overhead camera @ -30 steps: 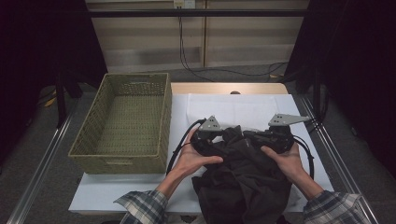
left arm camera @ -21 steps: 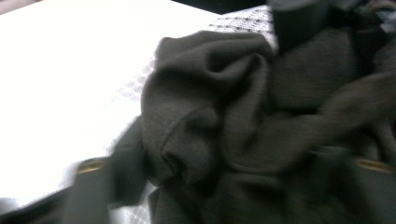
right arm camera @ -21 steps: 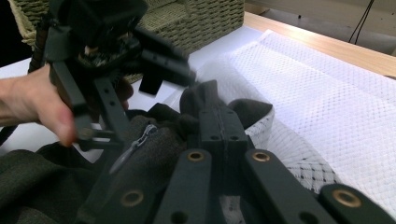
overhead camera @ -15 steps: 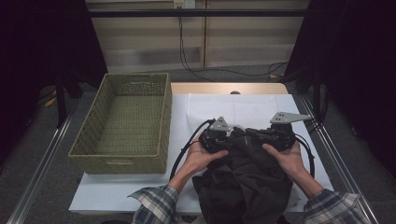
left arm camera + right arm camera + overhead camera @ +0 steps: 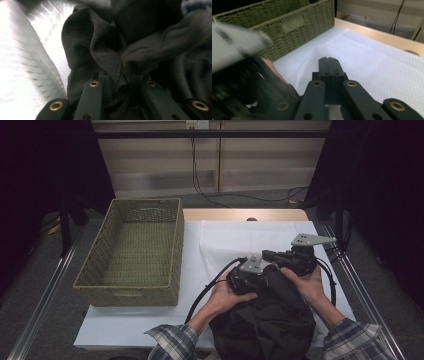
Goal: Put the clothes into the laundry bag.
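A dark crumpled garment (image 5: 270,320) lies at the near edge of the white-covered table, between the person's forearms. My left gripper (image 5: 267,276) sits at its top edge. In the left gripper view a fold of the dark garment (image 5: 100,50) is bunched between the jaws of my left gripper (image 5: 116,76), which have just been closing and now pinch it. My right gripper (image 5: 266,254) lies just beyond the garment's top edge and points left. Its jaws (image 5: 328,61) are pressed together over the white cover with nothing seen between the tips.
An empty green wicker basket (image 5: 125,287) stands at the left of the table; its wall (image 5: 294,22) rises ahead of my right gripper. A white quilted cover (image 5: 235,235) spreads over the far half. Black cables trail from both grippers. Metal rails run along the table's sides.
My left gripper has moved right, close to the right gripper, and its jaws have closed on the garment's fold. The right gripper has stayed put.
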### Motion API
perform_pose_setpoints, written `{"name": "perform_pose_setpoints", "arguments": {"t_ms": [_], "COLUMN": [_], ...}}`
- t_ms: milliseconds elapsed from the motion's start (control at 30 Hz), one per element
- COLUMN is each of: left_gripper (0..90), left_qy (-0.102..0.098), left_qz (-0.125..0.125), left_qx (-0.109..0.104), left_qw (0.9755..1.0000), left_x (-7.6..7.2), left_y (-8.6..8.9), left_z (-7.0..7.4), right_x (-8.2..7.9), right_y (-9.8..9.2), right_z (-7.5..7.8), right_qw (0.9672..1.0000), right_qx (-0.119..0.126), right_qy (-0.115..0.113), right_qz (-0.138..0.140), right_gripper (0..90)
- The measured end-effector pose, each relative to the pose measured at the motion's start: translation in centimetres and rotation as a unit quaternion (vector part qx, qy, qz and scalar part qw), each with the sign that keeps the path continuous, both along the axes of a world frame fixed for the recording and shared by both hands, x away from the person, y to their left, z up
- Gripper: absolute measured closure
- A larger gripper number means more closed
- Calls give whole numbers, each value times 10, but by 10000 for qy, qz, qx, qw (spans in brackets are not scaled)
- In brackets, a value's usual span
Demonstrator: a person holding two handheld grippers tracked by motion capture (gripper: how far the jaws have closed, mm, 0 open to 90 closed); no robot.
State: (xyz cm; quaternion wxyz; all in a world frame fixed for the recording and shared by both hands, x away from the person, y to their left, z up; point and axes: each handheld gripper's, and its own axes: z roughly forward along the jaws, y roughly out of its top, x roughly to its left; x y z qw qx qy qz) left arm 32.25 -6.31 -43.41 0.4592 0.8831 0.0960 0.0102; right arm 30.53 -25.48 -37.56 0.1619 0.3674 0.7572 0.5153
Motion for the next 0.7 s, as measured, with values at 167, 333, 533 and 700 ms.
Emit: {"name": "perform_pose_setpoints", "arguments": {"t_ms": [167,333,533,700], "left_gripper": [795,794,687,532], "left_qy": [-47,-54,298,223], "left_qz": [643,1042,1037,961], "left_qx": [126,256,21,80], "left_qw": [9978,9942,9942,9951], "left_x": [22,35,41,28], "left_y": [7,6,17,32], "left_z": [-7,-17,-24,-15], "right_x": [-12,-22,-21,-17], "right_y": [-1,2,5,5], "right_z": [12,5,-20,-34], "right_qw": [9999,9997,9989,9981], "right_qx": [32,-60,-243,-323], "right_qy": [-84,68,327,479], "right_qz": [129,208,209,232], "right_gripper": [900,900,900,900]}}
